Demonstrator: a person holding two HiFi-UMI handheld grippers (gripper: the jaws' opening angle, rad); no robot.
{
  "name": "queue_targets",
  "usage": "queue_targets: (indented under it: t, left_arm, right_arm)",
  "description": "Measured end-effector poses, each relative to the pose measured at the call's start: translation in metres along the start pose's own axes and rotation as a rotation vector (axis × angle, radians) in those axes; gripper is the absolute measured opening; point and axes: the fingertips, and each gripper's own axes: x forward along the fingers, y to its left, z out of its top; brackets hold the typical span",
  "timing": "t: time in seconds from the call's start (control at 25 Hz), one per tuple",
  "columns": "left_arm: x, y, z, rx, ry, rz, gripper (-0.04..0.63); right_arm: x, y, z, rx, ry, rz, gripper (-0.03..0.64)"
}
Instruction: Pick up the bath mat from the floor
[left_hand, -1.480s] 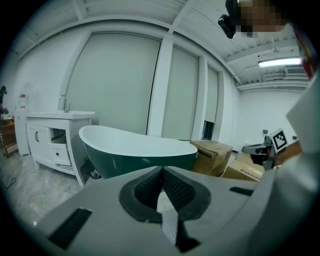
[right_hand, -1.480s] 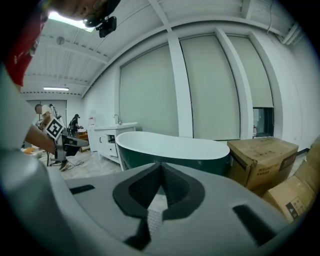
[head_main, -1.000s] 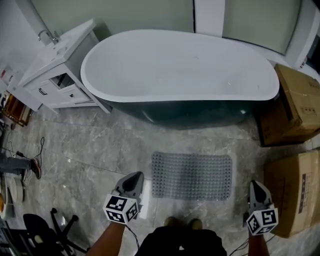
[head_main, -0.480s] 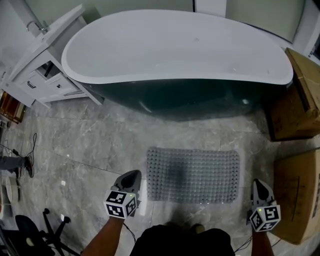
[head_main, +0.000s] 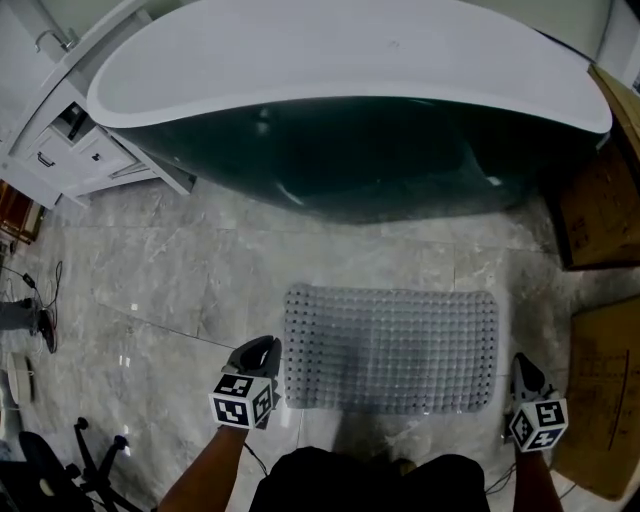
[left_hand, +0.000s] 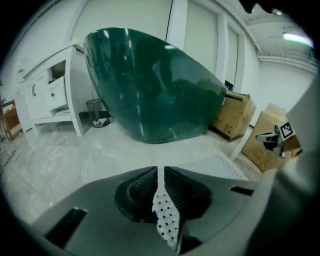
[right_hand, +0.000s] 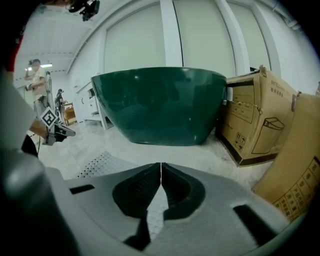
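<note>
A grey, studded bath mat (head_main: 392, 348) lies flat on the marble floor in front of the tub. In the left gripper view the bath mat (left_hand: 216, 166) shows low at the right; in the right gripper view the bath mat (right_hand: 102, 164) shows low at the left. My left gripper (head_main: 258, 352) hovers at the mat's near left corner, jaws shut with nothing between them. My right gripper (head_main: 522, 372) sits off the mat's near right corner, also shut and empty. Both point toward the tub.
A dark green bathtub (head_main: 350, 120) with a white rim fills the far side. A white vanity cabinet (head_main: 50, 140) stands at the far left. Cardboard boxes (head_main: 606, 400) crowd the right side. Cables and a chair base (head_main: 60, 460) lie at the left.
The head view has dropped lower and nearer the floor, so the mat looks bigger and sits between the two grippers. Both grippers stay shut.
</note>
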Motion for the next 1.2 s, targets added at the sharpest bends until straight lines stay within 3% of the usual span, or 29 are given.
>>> queue_targets:
  t: [0.16,0.28,0.56,0.72,0.96,1.2]
  left_arm:
    - [0.031,0.009,-0.032,0.004,0.039,-0.003,0.021]
    - [0.053,0.016,-0.056,-0.004,0.079,-0.013,0.109]
    - [0.098,0.034,-0.12,-0.039,0.217,-0.01,0.202]
    - [0.113,0.047,-0.147,-0.076,0.268,0.026,0.225]
    - [0.13,0.053,-0.187,-0.133,0.358,0.014,0.27]
    - [0.14,0.053,-0.207,-0.159,0.375,-0.005,0.284]
  right_arm:
    - [0.028,-0.007,-0.04,0.011,0.037,-0.002,0.026]
    - [0.049,-0.01,-0.068,0.015,0.071,0.004,0.058]
    - [0.093,-0.018,-0.124,0.035,0.144,0.041,0.168]
    - [0.111,-0.029,-0.15,0.045,0.186,0.026,0.221]
    - [0.129,-0.044,-0.196,0.087,0.275,0.013,0.298]
    - [0.14,-0.057,-0.229,0.158,0.35,-0.024,0.376]
